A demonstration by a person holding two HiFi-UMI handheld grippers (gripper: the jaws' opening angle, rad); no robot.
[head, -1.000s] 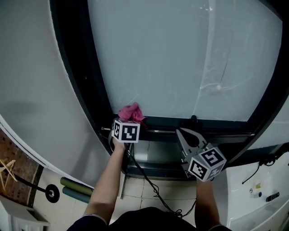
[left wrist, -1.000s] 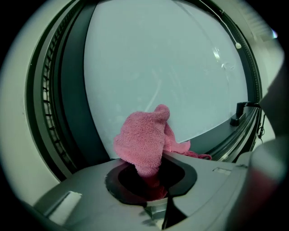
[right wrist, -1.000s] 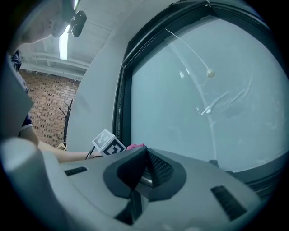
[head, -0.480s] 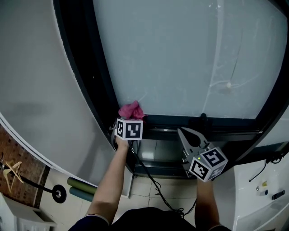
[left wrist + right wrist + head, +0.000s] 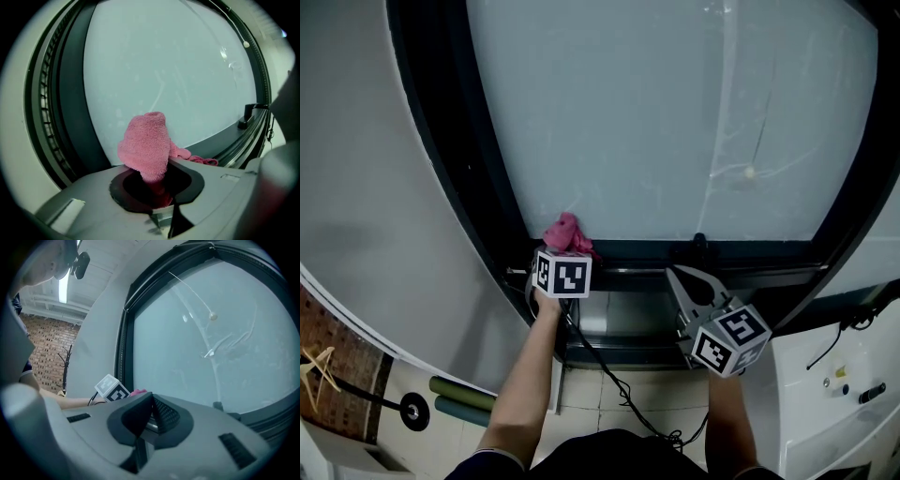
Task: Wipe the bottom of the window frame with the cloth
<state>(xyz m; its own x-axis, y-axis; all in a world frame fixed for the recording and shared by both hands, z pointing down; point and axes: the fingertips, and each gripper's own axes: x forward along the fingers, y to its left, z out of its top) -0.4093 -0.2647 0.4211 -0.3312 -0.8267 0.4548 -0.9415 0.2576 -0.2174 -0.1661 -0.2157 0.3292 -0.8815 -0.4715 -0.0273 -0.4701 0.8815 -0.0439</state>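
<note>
Left tongs [image 5: 157,186] grasp pink cloth [image 5: 145,145] at window frame's [image 5: 750,254] bottom-left corner; right tongs [image 5: 149,405] clenched, empty, nearby.

Your cloth [image 5: 145,145] is pink terry fabric, bunched into a rounded wad. It is clamped between the jaws of your left gripper [image 5: 157,185] and stands upright out of them, with its top folded over. A thin loose end trails to the right and lies against the bottom of the window frame [image 5: 225,138]. In the head view, the cloth [image 5: 566,234] sits at the left end of the bottom of the window frame [image 5: 750,251], near the lower-left corner, where the glass meets the frame. The frame is dark, and its bottom member runs level across the view.
</note>
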